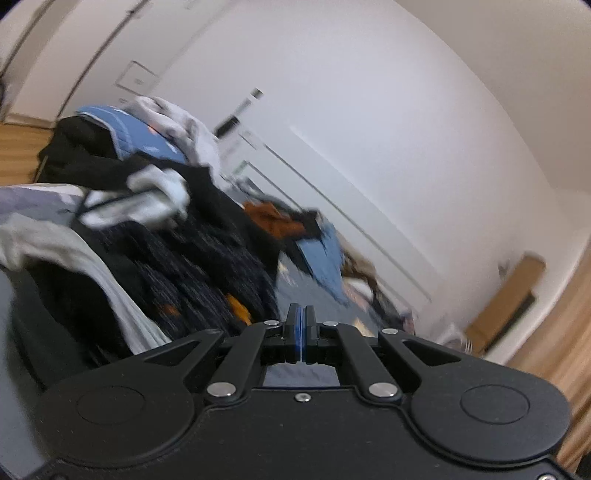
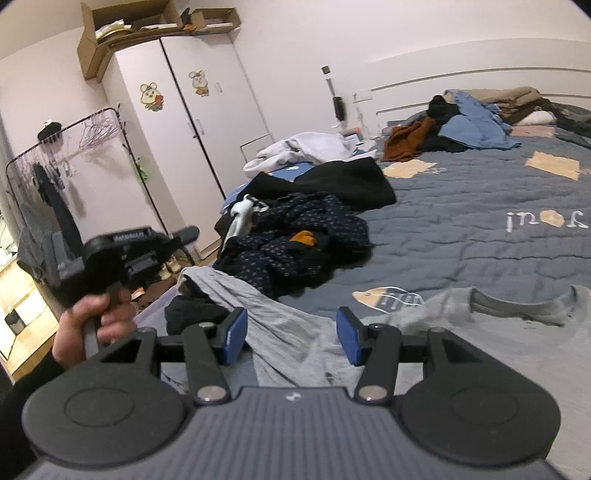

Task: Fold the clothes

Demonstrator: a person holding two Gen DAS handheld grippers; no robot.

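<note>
Right gripper: I see its blue pads standing apart, released, with a light grey garment lying on the quilt between and under them but not pressed by either pad. Left gripper: its blue pads meet flush, clenched on nothing that I can make out; in the right wrist view the same tool hangs off the bed's near-left edge, gripped from below by a hand above a dark sleeve.

Taking the grey garment as landmark: a second grey garment lies just to its right, spread flat near the bed's near edge. Beyond it sits a crumpled dark patterned piece, with a black garment and a white one farther back. The blue-grey quilt to the right of these is bare, the widest open stretch I see. Far beyond, toward the headboard, lies a heap with rust-brown and blue clothes.

To the landmark's left the bed ends; past that edge stand a garment rack and a white wardrobe with cardboard boxes on top.

The left wrist view is blurred and tilted, showing the clothes heap against a white wall.
</note>
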